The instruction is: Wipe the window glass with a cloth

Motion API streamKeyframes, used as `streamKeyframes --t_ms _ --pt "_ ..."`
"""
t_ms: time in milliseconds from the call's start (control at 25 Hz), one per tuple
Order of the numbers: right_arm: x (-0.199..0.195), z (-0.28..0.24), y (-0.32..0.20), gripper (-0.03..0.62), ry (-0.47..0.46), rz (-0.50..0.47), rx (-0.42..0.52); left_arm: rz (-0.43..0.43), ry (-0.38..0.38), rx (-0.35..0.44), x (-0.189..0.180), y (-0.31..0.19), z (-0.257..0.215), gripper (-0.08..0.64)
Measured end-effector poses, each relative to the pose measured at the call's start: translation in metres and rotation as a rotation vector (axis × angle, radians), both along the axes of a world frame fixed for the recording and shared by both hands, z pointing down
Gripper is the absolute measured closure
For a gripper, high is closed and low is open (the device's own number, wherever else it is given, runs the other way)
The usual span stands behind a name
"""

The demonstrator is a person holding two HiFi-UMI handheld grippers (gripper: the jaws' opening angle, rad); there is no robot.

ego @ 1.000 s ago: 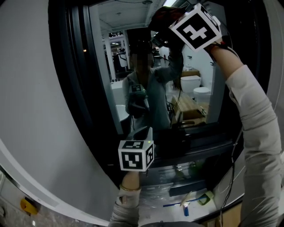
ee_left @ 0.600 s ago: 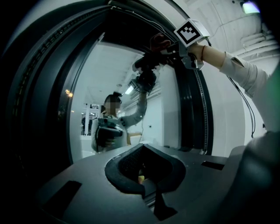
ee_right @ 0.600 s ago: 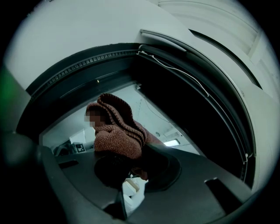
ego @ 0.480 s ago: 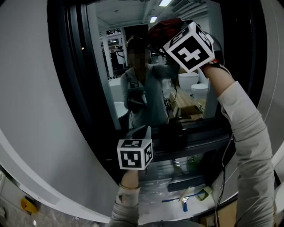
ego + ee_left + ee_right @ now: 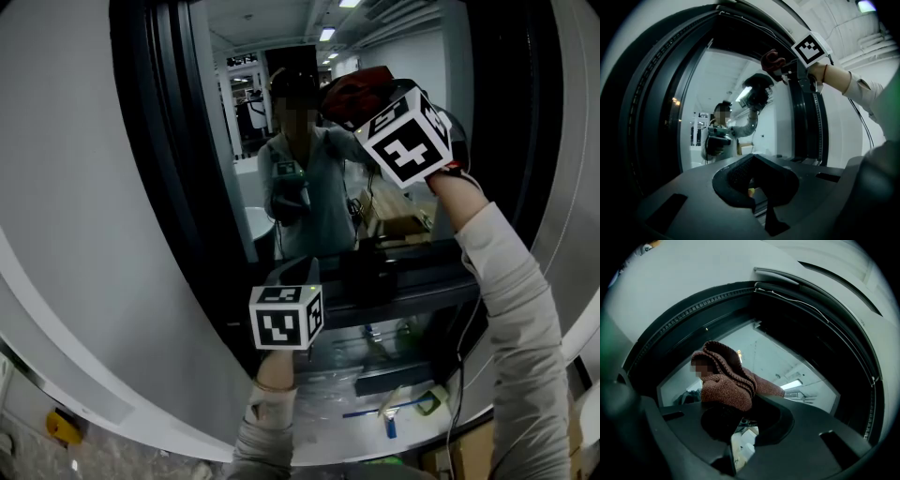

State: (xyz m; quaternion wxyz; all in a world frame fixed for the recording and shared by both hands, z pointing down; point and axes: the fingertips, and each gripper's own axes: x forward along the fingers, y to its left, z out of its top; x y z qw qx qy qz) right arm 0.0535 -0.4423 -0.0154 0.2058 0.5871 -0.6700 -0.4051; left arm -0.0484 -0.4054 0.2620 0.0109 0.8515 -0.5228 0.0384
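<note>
The window glass (image 5: 234,187) sits in a dark frame and mirrors the person. My right gripper (image 5: 373,111) is raised at the upper right of the pane, shut on a bunched red-brown knitted cloth (image 5: 352,86) that is pressed to the glass. In the right gripper view the cloth (image 5: 726,380) bulges out above the jaws of the right gripper (image 5: 736,427). My left gripper (image 5: 298,277) hangs low in front of the sill. Its jaws meet with nothing between them in the left gripper view (image 5: 757,197), where the cloth (image 5: 771,60) shows high on the pane.
A thick dark window frame (image 5: 164,187) and a white wall (image 5: 66,187) lie to the left. The dark sill (image 5: 412,291) runs under the pane. Below it lie clear plastic sheeting and small tools (image 5: 392,427). A yellow object (image 5: 64,427) sits at the bottom left.
My right gripper has slid down the glass with the cloth in it. The left gripper has stayed in almost the same place.
</note>
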Motion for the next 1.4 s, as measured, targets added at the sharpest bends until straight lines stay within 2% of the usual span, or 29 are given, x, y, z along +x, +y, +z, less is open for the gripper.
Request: streamKeyframes --t_ms 600,960,1400 --pt "0.006 0.110 -0.006 0.549 -0.046 -0.023 -0.151 0.003 0.010 -0.009 0.002 0.017 0.008 0.557" --pt "0.003 0.197 -0.014 0.549 -0.093 -0.027 -0.247 0.009 0.017 -0.009 -0.001 0.019 0.017 0.557" --pt "-0.001 0.289 -0.017 0.549 -0.124 -0.013 -0.365 0.037 0.019 -0.006 -0.010 0.007 0.024 0.557"
